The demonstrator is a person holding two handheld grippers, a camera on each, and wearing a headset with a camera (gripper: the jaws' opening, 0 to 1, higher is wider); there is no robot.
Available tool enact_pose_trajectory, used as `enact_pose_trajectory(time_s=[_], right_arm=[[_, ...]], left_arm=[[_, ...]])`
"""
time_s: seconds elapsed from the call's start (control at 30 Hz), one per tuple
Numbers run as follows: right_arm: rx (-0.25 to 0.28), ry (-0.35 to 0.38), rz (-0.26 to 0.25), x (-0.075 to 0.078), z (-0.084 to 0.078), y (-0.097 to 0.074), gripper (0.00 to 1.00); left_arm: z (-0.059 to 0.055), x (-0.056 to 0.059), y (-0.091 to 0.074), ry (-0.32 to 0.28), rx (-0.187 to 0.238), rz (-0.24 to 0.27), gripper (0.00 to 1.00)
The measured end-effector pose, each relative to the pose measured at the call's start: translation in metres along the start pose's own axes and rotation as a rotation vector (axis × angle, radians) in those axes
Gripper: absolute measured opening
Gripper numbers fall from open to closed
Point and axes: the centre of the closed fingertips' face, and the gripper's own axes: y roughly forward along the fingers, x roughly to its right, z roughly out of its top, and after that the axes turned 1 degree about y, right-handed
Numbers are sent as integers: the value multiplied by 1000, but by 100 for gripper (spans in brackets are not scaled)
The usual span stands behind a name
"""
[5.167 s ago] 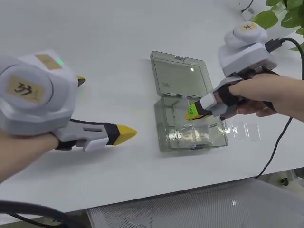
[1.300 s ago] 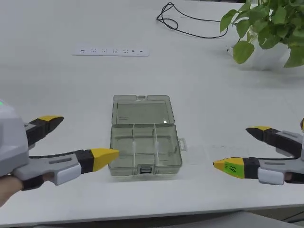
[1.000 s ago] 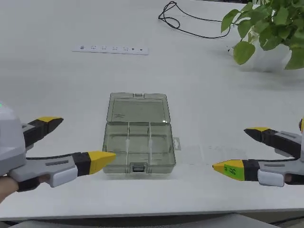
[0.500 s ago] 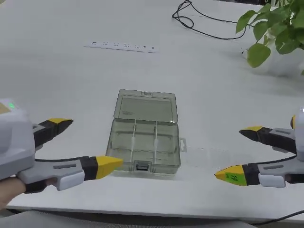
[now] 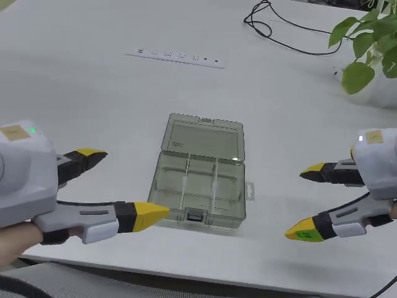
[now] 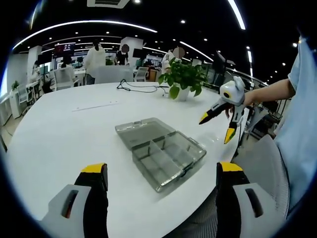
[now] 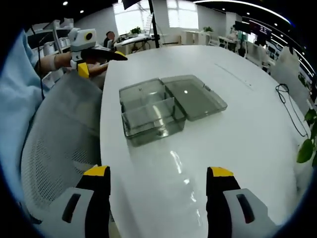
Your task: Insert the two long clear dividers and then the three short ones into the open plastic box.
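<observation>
Progress looks to sit between the two stages: the long pieces seem to be in, the short ones not yet. At the lower left of the head view the left gripper hovers with its jaws spread wide and empty, its lower tip just beside the box's front left corner. At the centre the open plastic box rests on the white table, smoky clear, its lid laid flat toward the top of the frame. Two long dividers stand upright in the tray and split it into three lanes. Just right of the box lies a clear tab, too faint to name surely. At the right edge the right gripper is likewise spread and empty, well apart from the box. The next move probably calls for pinching a short divider by its thin edge and lowering it crosswise into a lane
</observation>
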Motion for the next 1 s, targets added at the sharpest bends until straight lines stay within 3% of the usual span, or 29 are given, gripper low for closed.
enact_pose_trajectory(time_s=[0.1, 0.3, 0.4, 0.73, 1.0], right_arm=[[-58, -62, 22, 2, -2, 7, 77], [-107, -92, 51, 4, -3, 19, 69], [-166, -133, 62, 13, -15, 26, 64], [-227, -176, 82, 30, -24, 43, 54], [-268, -210, 101, 19, -24, 49, 47]], left_arm=[[-3, 2, -1, 1, -6, -3, 92], [-7, 5, -1, 6, -18, -10, 92], [-8, 6, 0, 10, -26, -15, 92], [-11, 4, 2, 8, -38, -20, 92], [-12, 3, 3, 4, -43, -21, 92]])
